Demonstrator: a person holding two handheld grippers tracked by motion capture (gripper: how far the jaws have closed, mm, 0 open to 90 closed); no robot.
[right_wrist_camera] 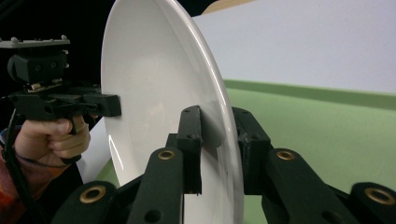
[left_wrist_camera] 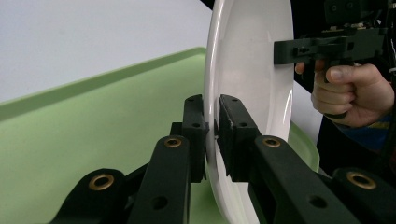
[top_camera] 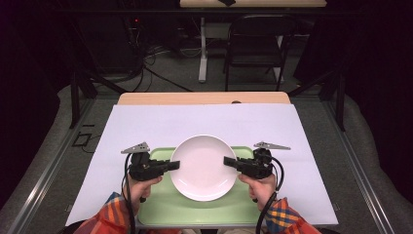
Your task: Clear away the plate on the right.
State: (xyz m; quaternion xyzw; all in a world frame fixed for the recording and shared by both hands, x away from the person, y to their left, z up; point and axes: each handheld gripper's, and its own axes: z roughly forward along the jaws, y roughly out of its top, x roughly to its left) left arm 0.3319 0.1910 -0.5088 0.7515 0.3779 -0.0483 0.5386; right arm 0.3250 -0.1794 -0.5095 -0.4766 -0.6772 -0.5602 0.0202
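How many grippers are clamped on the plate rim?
2. The left gripper has its fingers shut on the white plate at its left rim; the right gripper is shut on its right rim.

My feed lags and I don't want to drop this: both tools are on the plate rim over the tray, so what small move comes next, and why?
Probably a slow, level lift with both hands together. The left tool and right tool are each shut on opposite edges of the white plate, which sits low over the green tray. With thin rim grips, uneven motion could let it tilt or slip.
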